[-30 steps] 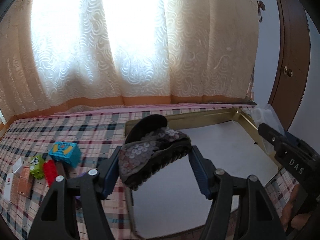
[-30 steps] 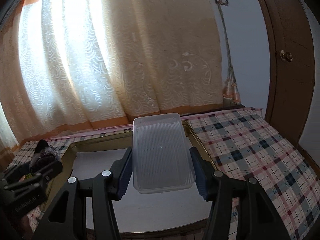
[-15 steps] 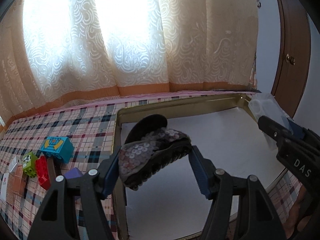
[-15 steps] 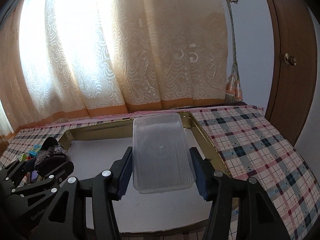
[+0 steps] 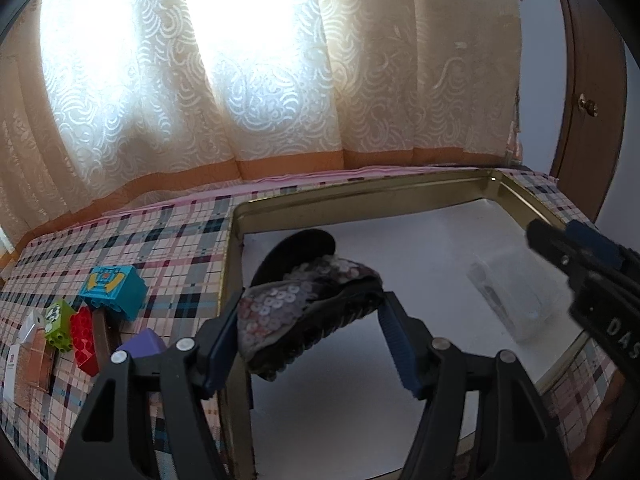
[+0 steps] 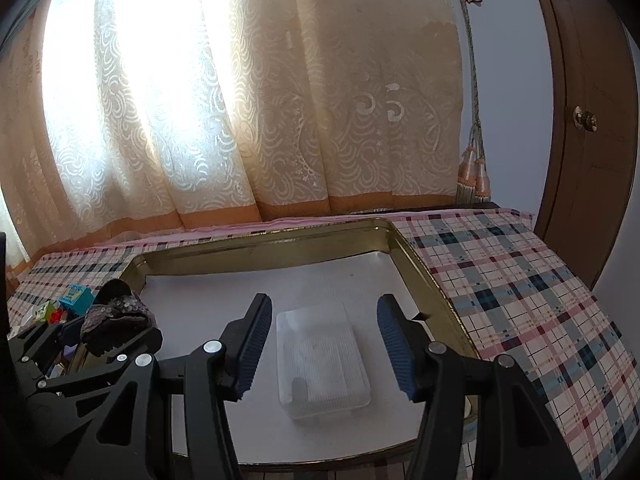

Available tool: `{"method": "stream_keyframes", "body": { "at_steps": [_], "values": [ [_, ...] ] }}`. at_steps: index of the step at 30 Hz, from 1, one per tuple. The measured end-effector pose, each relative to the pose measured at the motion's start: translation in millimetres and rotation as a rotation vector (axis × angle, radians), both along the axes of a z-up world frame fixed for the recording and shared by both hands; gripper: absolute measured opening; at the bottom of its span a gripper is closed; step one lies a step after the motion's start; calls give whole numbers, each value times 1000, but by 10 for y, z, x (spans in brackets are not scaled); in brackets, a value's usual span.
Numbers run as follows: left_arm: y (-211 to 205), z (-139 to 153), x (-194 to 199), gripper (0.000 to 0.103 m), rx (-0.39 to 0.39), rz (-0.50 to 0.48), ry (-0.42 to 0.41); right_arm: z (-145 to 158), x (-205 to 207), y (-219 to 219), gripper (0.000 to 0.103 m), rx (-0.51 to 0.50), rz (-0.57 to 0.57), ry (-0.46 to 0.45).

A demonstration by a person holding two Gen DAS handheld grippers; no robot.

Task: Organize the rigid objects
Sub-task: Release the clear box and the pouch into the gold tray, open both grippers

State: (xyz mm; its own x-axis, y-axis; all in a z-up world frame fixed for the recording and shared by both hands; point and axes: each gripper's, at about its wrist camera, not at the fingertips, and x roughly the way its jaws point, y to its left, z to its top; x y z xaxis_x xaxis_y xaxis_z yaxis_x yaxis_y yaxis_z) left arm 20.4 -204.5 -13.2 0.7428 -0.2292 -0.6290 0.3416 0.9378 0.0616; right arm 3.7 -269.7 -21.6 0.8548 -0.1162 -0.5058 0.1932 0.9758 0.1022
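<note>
My left gripper [image 5: 308,344] is shut on a dark sequined shoe [image 5: 308,312] and holds it above the left part of a gold-rimmed tray [image 5: 360,196] with a white floor. My right gripper [image 6: 322,344] is open, its fingers on either side of a clear plastic box [image 6: 322,360] that lies on the tray floor [image 6: 260,248]. The box also shows in the left wrist view [image 5: 508,292], with the right gripper [image 5: 576,264] above it. The left gripper with the shoe [image 6: 116,316] shows at the left of the right wrist view.
Toy blocks lie on the plaid cloth left of the tray: a teal one [image 5: 114,288], a green one [image 5: 60,320], a red one [image 5: 84,340] and a purple one [image 5: 142,344]. Flat cards [image 5: 28,356] lie beside them. A curtain hangs behind, and a wooden door [image 6: 588,120] stands at the right.
My right gripper has opened and let go of the clear box, which now lies on the tray floor. My left gripper has moved down toward the tray with the shoe.
</note>
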Motion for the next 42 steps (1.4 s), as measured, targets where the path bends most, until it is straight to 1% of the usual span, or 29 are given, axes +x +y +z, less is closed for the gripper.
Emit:
{"method": "stream_keyframes", "body": {
  "at_steps": [2,3,4,5,7,10,16,20,28,33,38,42],
  "values": [
    [13,22,-17,77,-18,-10,-9,32,-34,-28,59,19,-9,-26],
    [10,33,-32,87,-26,-22,-17,47,-50,-45,65,28,-15,-38],
    [4,58,-73,101,-31,-33,-38,64,-78,-68,73,38,-27,-57],
    [2,83,-116,103,-22,-19,-70,80,-99,-81,74,42,-37,-73],
    [9,158,-235,103,2,-3,-161,116,-143,-101,75,47,-52,-103],
    [81,209,-297,103,-3,-2,-204,139,-167,-115,75,52,-66,-124],
    [408,191,-208,103,-50,83,-187,151,-192,-89,75,18,-89,-166],
    [593,162,-200,103,-60,111,-181,183,-254,-48,75,-19,-102,-218],
    [1022,105,-233,103,-59,156,-208,248,-390,40,75,-53,-125,-319],
    [1252,65,-222,102,-70,189,-199,264,-416,120,75,-80,-144,-324],
    [1452,58,-218,103,-75,216,-196,264,-463,156,75,-50,-157,-337],
    [1579,53,-198,102,-81,231,-189,262,-471,248,75,-55,-157,-336]
  ]
}}
